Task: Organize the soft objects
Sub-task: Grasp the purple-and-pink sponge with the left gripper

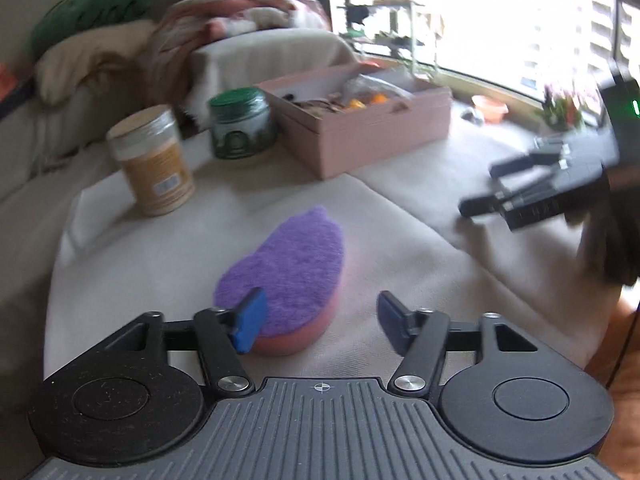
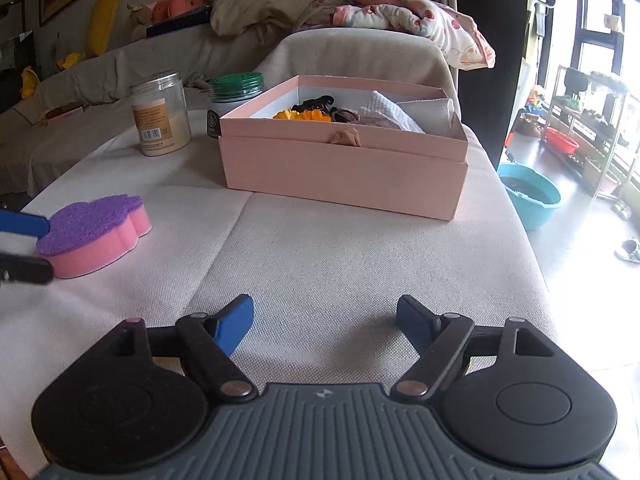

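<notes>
Sponge (image 1: 286, 276) status: it lies flat on the beige fabric surface (image 2: 360, 264), purple scouring layer facing up, pink foam body below. Its outline is lobed, cloud-like, most legible in my right wrist view (image 2: 94, 236), where the pink side wall shows a clean vertical cut and the purple top has a coarse, fibrous texture.

I have the left gripper (image 1: 320, 320) with its fingers spread wide. The near end of the sponge sits between them, closer to the left blue pad (image 1: 251, 320); whether that pad touches the foam I cannot tell, as the left view is blurred. The right-hand pad stands well apart from the sponge.

I have the right gripper (image 2: 324, 328) also wide open, holding nothing, over bare fabric. It appears at the right edge of the left view (image 1: 520, 196), apart from the sponge.

Beyond the sponge stands a pink box (image 2: 344, 168), open at the top, holding an orange flower-like item, a dark item and white cloth. Left of the box stand a green-lidded jar (image 2: 236, 96) and a clear canister (image 2: 160, 116) with pale contents and an orange label.
</notes>
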`<action>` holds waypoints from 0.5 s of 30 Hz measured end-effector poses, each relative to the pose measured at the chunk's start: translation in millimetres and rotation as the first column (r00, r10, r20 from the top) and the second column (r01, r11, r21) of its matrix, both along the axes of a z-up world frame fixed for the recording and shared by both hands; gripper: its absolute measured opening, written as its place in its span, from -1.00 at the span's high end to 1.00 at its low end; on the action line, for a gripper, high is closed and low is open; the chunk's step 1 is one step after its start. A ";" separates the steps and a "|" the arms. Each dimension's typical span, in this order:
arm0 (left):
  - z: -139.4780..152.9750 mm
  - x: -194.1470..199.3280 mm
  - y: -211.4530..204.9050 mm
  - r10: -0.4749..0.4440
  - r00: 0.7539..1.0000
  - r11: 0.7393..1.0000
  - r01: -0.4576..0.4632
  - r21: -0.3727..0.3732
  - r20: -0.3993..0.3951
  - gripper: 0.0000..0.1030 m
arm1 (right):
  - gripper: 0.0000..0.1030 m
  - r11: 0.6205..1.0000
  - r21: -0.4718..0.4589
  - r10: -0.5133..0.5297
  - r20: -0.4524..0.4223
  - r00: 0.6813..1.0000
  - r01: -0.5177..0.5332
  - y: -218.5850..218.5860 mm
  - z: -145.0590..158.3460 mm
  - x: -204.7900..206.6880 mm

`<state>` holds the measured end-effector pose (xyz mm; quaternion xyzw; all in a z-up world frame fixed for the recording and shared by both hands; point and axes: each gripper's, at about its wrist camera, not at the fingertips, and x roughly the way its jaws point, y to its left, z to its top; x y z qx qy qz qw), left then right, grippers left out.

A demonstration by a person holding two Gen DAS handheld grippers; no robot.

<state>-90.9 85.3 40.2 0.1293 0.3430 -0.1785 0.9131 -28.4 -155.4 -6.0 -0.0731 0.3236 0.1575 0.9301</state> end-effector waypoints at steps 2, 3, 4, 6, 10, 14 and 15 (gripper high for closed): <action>0.5 0.8 -1.5 -0.023 1.000 0.999 0.023 -0.025 -0.001 -0.44 | -0.55 1.000 0.000 0.000 0.000 1.000 0.000 0.0 -0.1 -0.1; 1.8 1.3 -1.0 -0.033 0.999 0.999 0.033 -0.036 0.001 -0.44 | -0.55 1.000 0.000 0.000 0.000 1.000 0.000 0.1 -0.2 0.0; 2.8 3.0 1.3 -0.042 0.999 0.998 0.043 -0.048 0.008 -0.39 | -0.55 1.000 0.001 0.000 0.000 1.000 0.000 0.1 -0.2 0.0; 7.6 4.2 7.9 -0.014 0.998 0.998 0.018 -0.059 0.066 -0.37 | -0.55 1.000 0.001 0.000 0.000 1.000 0.000 0.0 0.0 -0.2; 8.6 29.5 29.5 0.058 0.992 0.997 -0.052 -0.056 0.111 -0.31 | -0.58 1.000 0.001 0.004 -0.002 1.000 -0.004 0.9 -0.4 -0.5; -4.7 69.1 62.1 -0.003 0.991 0.957 -0.035 -0.289 -0.131 -0.34 | -0.58 1.000 0.001 0.005 -0.001 1.000 -0.005 0.9 -0.2 -0.9; -6.5 72.2 65.5 -0.015 0.989 0.949 -0.032 -0.312 -0.147 -0.38 | -0.58 1.000 0.001 0.005 -0.001 1.000 -0.005 0.8 -0.2 -0.9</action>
